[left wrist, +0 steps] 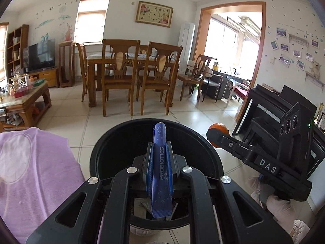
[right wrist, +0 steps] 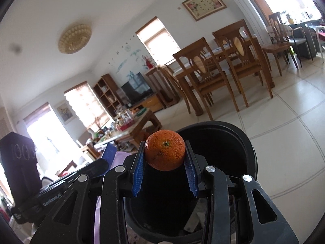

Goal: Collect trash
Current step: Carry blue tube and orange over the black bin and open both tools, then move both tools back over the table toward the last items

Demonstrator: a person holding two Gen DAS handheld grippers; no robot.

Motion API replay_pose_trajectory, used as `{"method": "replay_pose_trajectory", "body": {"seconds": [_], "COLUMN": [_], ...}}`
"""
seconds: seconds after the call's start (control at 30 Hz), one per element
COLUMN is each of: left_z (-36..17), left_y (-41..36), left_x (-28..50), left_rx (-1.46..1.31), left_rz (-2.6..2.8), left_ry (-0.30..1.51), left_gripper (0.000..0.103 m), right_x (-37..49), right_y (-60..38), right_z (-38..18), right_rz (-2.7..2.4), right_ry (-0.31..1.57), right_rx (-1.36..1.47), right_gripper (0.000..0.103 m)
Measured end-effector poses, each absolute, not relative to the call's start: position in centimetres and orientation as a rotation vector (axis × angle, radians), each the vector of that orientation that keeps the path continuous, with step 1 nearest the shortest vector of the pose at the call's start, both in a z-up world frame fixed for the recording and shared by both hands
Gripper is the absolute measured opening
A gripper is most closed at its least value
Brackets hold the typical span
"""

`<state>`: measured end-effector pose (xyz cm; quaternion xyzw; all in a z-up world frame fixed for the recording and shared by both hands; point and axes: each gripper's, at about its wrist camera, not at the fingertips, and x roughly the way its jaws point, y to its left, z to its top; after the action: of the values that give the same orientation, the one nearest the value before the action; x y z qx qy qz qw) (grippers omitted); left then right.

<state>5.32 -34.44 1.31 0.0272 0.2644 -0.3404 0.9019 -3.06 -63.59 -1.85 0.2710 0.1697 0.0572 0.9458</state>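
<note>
Left gripper (left wrist: 160,163) first: its jaws are clamped tight on a blue sachet (left wrist: 161,170) marked PROBIOTICS, held upright and poised right over the mouth of the black bin (left wrist: 95,154). Down inside the bin there's already some paper and scraps lying at the bottom.

Just off to the side, the right gripper (right wrist: 165,163) has its blue pads (right wrist: 138,172) pressed on either side of an orange (right wrist: 165,150), gripping it at the sides. It sits near the bin's rim rather than squarely over the opening, as far as the left view shows.

So this looks like the drop step, two pieces ready to go. To do it well: the sachet is light and may cling to a pad, so tip the left gripper downward before opening, and open wide. The orange is round and heavy and could bounce off the rim, so bring it over the middle of the opening and lower it before letting go.

Beside the bin, a purple garment (left wrist: 38,174) fills the left edge. Further out, tiled floor, a cluttered coffee table (left wrist: 28,101), then dining chairs (left wrist: 118,75) around a table and a TV (left wrist: 39,56) by the far wall.
</note>
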Motion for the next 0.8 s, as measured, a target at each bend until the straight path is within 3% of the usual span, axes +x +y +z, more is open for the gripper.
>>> {"method": "replay_pose_trajectory", "body": {"seconds": [0.43, 0.53, 0.6, 0.63, 0.7, 0.73, 0.77, 0.8], "left_z": [-0.1, 0.2, 0.3, 0.4, 0.6, 0.8, 1.1, 1.3], "left_y": [-35.9, -35.9, -35.6, -35.5, -35.3, -35.1, -34.8, -34.4], "left_x": [6.3, 6.3, 6.2, 6.1, 5.9, 5.7, 5.4, 5.1], "left_rx": [0.103, 0.116, 0.120, 0.117, 0.118, 0.120, 0.119, 0.118], "left_rz": [-0.678, -0.666, -0.654, -0.651, -0.639, -0.627, -0.612, -0.603], "left_ry": [0.586, 0.582, 0.584, 0.584, 0.573, 0.559, 0.533, 0.513], "left_gripper": [0.015, 0.015, 0.017, 0.022, 0.047, 0.068, 0.079, 0.080], "right_x": [0.1, 0.1, 0.1, -0.1, -0.2, -0.3, -0.4, -0.4], "right_y": [-63.1, -63.2, -63.2, -63.2, -63.0, -62.9, -62.8, -62.6], "right_z": [-4.2, -4.1, -4.2, -4.1, -4.0, -3.8, -3.8, -3.7], "right_rz": [0.090, 0.085, 0.084, 0.082, 0.080, 0.078, 0.079, 0.079], "right_ry": [0.410, 0.414, 0.414, 0.407, 0.403, 0.402, 0.400, 0.399], "right_rx": [0.602, 0.615, 0.623, 0.628, 0.618, 0.613, 0.610, 0.607], "right_gripper": [0.039, 0.045, 0.059, 0.064, 0.064, 0.064, 0.064, 0.064]}}
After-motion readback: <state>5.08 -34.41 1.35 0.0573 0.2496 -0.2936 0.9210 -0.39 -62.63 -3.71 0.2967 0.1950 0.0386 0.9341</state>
